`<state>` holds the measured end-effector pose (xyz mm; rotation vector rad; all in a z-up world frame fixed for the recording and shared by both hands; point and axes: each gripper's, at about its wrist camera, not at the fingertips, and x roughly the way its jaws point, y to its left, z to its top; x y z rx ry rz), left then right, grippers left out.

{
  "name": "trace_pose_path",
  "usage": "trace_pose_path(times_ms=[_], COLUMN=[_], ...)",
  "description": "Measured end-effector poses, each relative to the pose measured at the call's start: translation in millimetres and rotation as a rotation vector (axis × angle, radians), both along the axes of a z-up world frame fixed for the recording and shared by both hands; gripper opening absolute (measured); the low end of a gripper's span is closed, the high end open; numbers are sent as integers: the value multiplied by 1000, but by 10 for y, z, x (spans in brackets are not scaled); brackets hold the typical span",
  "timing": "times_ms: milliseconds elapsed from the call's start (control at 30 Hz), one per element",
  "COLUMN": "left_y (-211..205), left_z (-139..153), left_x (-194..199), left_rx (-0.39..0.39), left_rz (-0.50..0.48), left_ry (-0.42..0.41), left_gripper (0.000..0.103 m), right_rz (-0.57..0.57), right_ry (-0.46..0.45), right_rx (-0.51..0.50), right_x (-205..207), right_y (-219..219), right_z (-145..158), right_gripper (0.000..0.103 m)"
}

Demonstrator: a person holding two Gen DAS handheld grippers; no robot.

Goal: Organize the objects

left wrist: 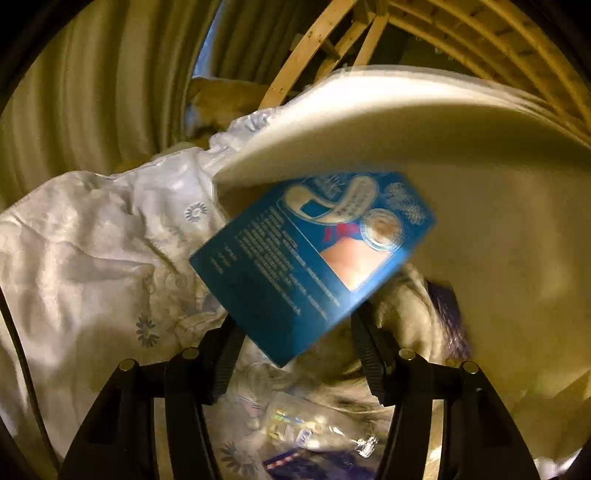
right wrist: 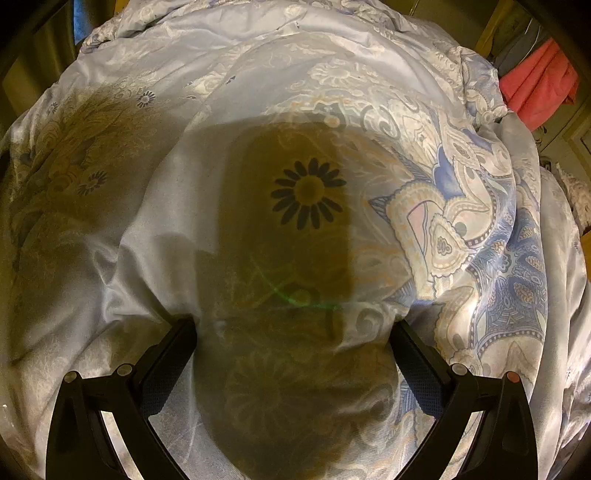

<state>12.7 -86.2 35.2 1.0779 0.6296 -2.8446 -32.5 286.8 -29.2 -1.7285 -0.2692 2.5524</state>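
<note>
In the left wrist view a flat blue printed box (left wrist: 310,266) sits tilted between my left gripper's (left wrist: 295,332) black fingers, its lower edge level with the fingertips. The jaws stand apart at its sides; the frame is blurred and I cannot tell whether they press on it. A thick white foam slab (left wrist: 388,122) lies over the box's top edge. In the right wrist view my right gripper (right wrist: 295,325) is open and empty, low over a floral pale blue quilt (right wrist: 332,110), with a bulge of quilt between the fingers.
White floral bedding (left wrist: 96,251) fills the left of the left wrist view. Clear plastic packets (left wrist: 306,432) lie below the left gripper. Wooden slats (left wrist: 369,33) and a curtain (left wrist: 103,81) stand behind. Red clothing (right wrist: 539,81) hangs at the far right.
</note>
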Motion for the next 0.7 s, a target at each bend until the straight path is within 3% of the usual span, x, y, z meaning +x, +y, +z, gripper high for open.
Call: trace_pose_path(times_ms=[300,700], left_y=[-74,-95], left_z=[141,9], left_x=[67,-18], left_rx=[27,32], left_rz=[31,39], left_ry=[58,-6], left_gripper=[58,58], right_rz=[0,0], right_ry=[-3,-3], right_rx=[-2,-1], right_x=[1,14], right_y=[-5,-25], right_z=[3,13], right_gripper=[103,103])
